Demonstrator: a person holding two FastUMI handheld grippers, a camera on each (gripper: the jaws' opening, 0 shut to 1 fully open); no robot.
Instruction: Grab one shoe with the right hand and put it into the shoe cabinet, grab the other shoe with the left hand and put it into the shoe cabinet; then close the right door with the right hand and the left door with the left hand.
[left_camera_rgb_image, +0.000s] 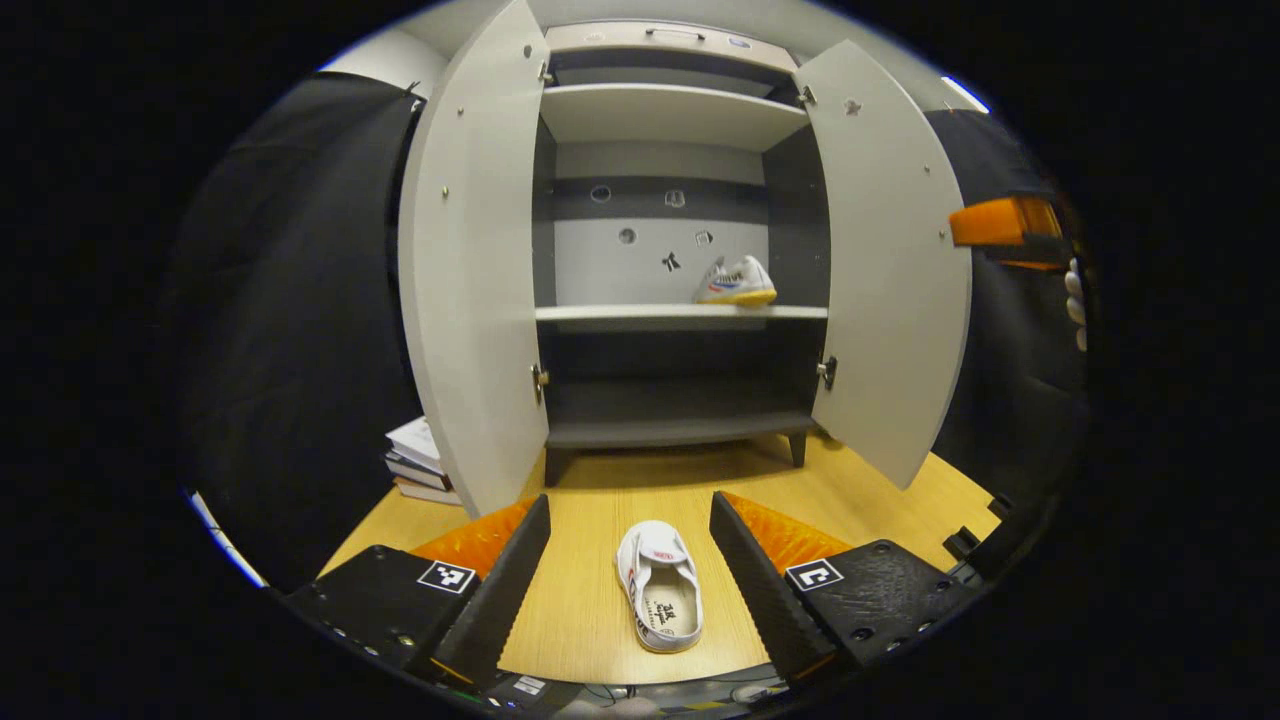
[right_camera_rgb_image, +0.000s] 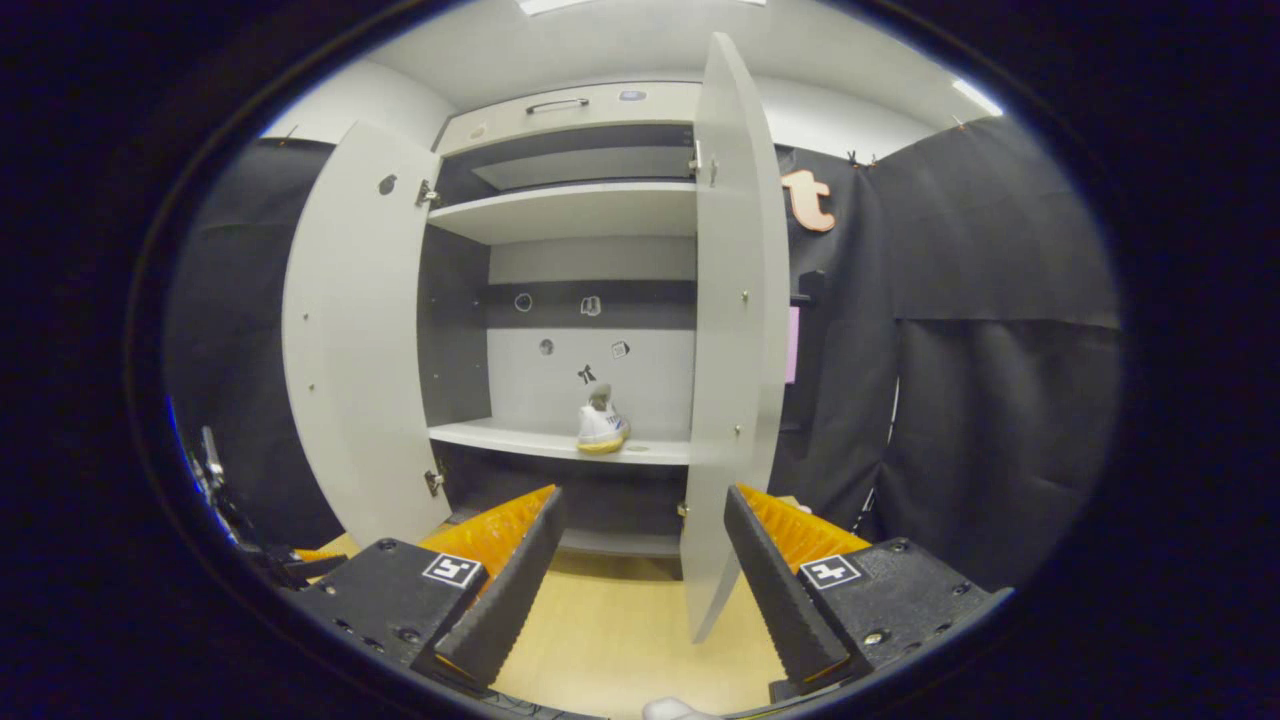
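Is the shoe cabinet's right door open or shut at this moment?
Open. In the left gripper view the right door is swung wide, baring the shelf with one shoe on it.

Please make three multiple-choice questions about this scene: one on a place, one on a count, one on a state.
1. Where is the shoe that lies outside the cabinet?
A. On the wooden floor
B. On the books
C. On the top shelf

2. How many shoes stand on the middle shelf?
A. None
B. One
C. Two

3. How are the cabinet doors?
A. Both shut
B. One shut
C. Both open

Key: 1 A, the floor shoe lies between the left hand-held gripper fingers. 2 B, a single shelf shoe on the middle shelf. 3 C, left door and right door swing outward.
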